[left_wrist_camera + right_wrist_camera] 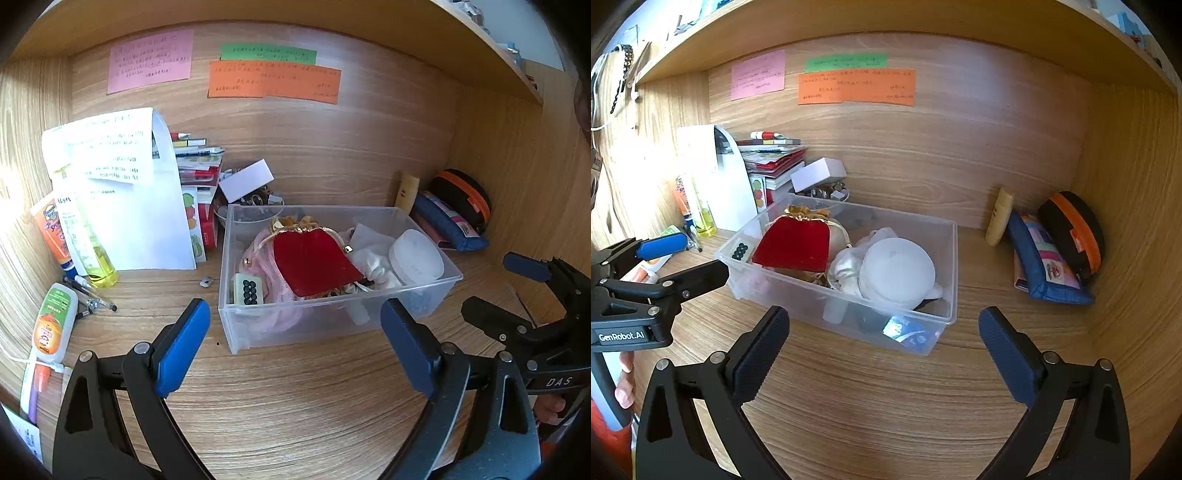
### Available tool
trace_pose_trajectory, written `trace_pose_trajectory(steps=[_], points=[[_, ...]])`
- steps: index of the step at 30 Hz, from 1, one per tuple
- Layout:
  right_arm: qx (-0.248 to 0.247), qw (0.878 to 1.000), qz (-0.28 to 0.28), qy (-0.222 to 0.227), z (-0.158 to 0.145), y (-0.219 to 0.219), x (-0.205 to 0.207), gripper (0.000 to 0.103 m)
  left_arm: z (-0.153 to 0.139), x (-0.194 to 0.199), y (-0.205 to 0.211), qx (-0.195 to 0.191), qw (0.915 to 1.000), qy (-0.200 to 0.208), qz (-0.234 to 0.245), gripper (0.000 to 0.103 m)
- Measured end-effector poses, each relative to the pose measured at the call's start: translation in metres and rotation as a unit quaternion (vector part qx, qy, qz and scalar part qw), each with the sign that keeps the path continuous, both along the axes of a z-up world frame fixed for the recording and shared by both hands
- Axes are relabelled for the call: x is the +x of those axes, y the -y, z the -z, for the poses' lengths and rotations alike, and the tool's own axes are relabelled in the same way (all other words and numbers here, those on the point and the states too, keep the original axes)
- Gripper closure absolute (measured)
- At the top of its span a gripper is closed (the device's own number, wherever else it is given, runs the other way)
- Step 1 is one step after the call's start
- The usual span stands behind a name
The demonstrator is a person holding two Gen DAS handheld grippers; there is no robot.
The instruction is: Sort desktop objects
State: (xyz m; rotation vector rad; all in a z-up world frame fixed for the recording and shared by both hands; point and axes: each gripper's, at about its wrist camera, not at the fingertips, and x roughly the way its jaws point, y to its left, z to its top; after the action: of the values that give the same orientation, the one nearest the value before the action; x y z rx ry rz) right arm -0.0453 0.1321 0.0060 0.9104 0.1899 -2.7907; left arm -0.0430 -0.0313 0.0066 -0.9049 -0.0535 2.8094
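A wooden desk (295, 406) sits in an alcove with coloured notes (857, 86) on its back wall. The left gripper (295, 347) fills the lower frame, spread wide and empty, just short of the clear plastic bin (332, 314) at centre. The right gripper (884, 350) is likewise wide open, holding nothing. Inside the bin lie a red pouch (314, 262) and a white lid (897, 273). A blue pencil case (1041, 266) rests at right.

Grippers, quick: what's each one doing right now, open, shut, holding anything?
Left gripper: open, empty, facing the clear plastic bin.
Right gripper: open, empty, facing the same bin.
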Motion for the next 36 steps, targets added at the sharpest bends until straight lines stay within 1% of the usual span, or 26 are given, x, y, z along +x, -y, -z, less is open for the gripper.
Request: trace_pose_trajectory(steps=[13, 23, 36], points=[[-0.004, 1.000, 0.002, 0.007, 0.003, -0.002, -0.003, 0.001, 0.001, -0.003, -0.003, -0.002, 1.0000, 0.002, 0.007, 0.009], [-0.006, 1.000, 0.004, 0.007, 0.002, -0.003, -0.003, 0.001, -0.003, -0.001, -0.006, -0.009, 0.9999, -0.006, 0.011, 0.008], [-0.007, 1.000, 0.006, 0.006, 0.001, -0.002, 0.000, 0.001, 0.001, -0.001, -0.010, -0.008, 0.9998, 0.005, 0.018, 0.007]])
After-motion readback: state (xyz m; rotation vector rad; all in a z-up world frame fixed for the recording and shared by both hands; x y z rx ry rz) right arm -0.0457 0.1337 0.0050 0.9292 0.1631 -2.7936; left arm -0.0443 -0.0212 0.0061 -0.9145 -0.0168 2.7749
